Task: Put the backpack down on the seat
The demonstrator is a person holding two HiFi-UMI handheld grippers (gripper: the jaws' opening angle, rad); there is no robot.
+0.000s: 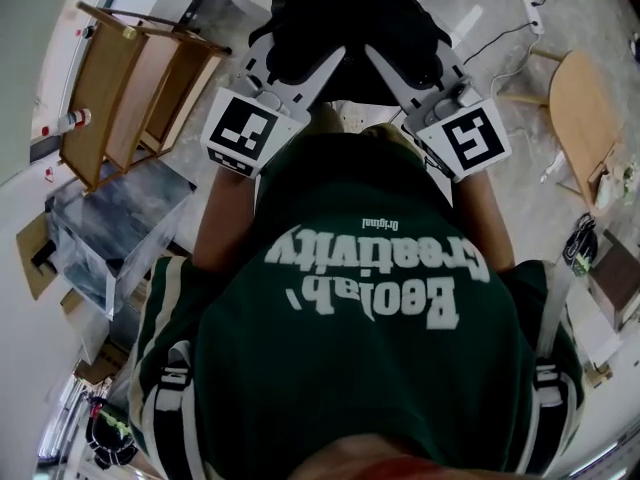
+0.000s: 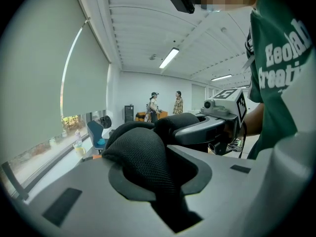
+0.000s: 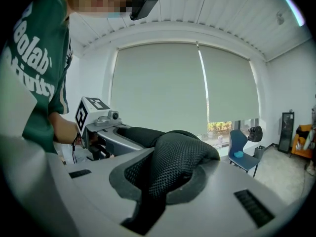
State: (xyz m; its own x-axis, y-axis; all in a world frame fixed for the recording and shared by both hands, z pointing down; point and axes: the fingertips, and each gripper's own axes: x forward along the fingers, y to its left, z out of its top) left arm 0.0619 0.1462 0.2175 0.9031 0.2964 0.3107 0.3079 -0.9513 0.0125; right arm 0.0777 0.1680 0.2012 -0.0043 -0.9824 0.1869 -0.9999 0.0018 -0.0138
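Carrying a black backpack [image 1: 345,23] out in front of the chest, off the floor, hung between the two tools. Left gripper [image 2: 159,184]: jaws narrowed to a small gap and pinched on a padded mesh shoulder strap [image 2: 140,154], nothing else in them. Right gripper [image 3: 150,194]: jaws much the same, drawn in tight on the other strap [image 3: 180,159].

Likely to handle as a soft, floppy load: fabric body, spongy straps that squash under the pads rather than slip, mesh giving good bite. Weight hard to judge. Probably prone to swinging, and to slumping over once set down. Best held as now, one strap per side near the top, to keep the bag upright. Lower until the base takes the weight before letting go. Nothing fragile showing.

No seat picked out for certain under the bag. A blue chair [image 3: 242,154] well apart by the window in the right gripper view.

Readable writing only on the green shirt [image 1: 380,368]: "Eeolab' Creativity" in large pale letters with a small "Original", upside down in the head view. No brand or label to be made out on the backpack. Black-and-white square patterns on the cubes [image 1: 245,128], no words.
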